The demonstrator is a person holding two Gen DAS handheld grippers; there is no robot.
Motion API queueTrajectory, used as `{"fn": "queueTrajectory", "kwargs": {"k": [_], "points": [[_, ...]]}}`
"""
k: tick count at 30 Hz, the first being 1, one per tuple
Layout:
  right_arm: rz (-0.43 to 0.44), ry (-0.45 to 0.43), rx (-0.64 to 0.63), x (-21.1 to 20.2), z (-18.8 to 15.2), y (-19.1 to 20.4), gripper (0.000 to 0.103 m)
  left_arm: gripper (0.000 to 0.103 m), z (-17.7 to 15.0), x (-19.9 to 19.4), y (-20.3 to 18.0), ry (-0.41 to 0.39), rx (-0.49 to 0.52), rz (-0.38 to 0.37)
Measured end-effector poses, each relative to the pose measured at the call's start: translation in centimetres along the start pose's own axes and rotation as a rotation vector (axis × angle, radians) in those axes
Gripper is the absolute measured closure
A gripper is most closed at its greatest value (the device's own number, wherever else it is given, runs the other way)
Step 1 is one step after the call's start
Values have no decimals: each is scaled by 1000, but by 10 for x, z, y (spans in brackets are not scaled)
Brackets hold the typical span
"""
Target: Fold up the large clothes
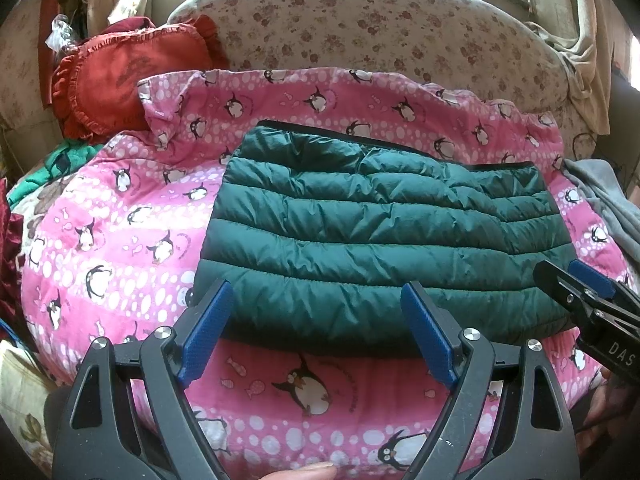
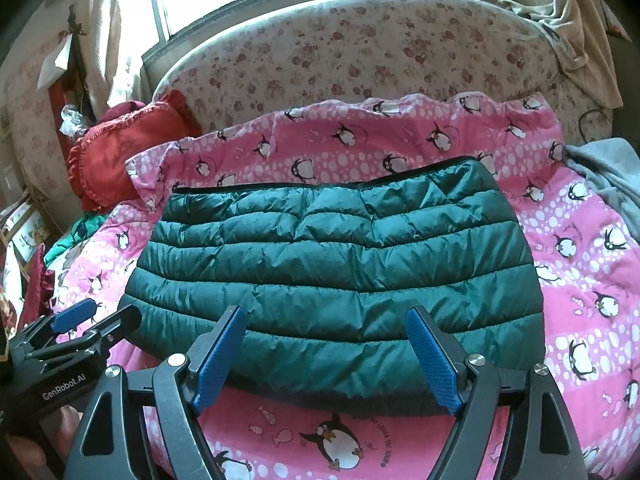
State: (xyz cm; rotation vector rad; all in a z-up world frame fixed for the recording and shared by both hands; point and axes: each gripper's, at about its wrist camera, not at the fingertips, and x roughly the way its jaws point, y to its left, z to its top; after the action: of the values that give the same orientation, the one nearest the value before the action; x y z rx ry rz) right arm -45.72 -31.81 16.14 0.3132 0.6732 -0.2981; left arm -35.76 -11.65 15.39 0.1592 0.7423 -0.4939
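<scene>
A dark green quilted puffer jacket point(image 1: 372, 232) point(image 2: 332, 276) lies folded into a compact rectangle on a pink penguin-print quilt point(image 1: 120, 216) point(image 2: 580, 280). My left gripper point(image 1: 317, 286) hovers over the jacket's near edge, toward its left half. Its blue pads point(image 1: 210, 328) stand wide apart and press on nothing. My right gripper point(image 2: 327, 310) is also open, above the middle of the near edge, with blue pads point(image 2: 434, 364) clear of the fabric. Each gripper shows in the other's view: the right gripper point(image 1: 558, 270) by the jacket's near right corner, the left gripper point(image 2: 114, 308) by its near left corner.
A red frilled cushion point(image 1: 120, 76) point(image 2: 120, 148) sits at the back left against a floral upholstered back point(image 1: 360, 24) point(image 2: 360, 52). A grey garment point(image 1: 604, 196) point(image 2: 612, 176) lies at the right edge, green cloth point(image 1: 52, 164) at the left, and beige fabric point(image 2: 580, 32) is draped at the back right.
</scene>
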Motion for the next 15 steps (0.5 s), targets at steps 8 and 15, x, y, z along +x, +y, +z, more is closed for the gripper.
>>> {"fn": "queueTrajectory", "kwargs": {"k": [8,15], "points": [[-1,0,0,0,0,-1,23,17,-1,0,0,-2,0,2],[-1,10,4,3,0,-3,23,17,-1,1,-2,10,-2,-4]]}}
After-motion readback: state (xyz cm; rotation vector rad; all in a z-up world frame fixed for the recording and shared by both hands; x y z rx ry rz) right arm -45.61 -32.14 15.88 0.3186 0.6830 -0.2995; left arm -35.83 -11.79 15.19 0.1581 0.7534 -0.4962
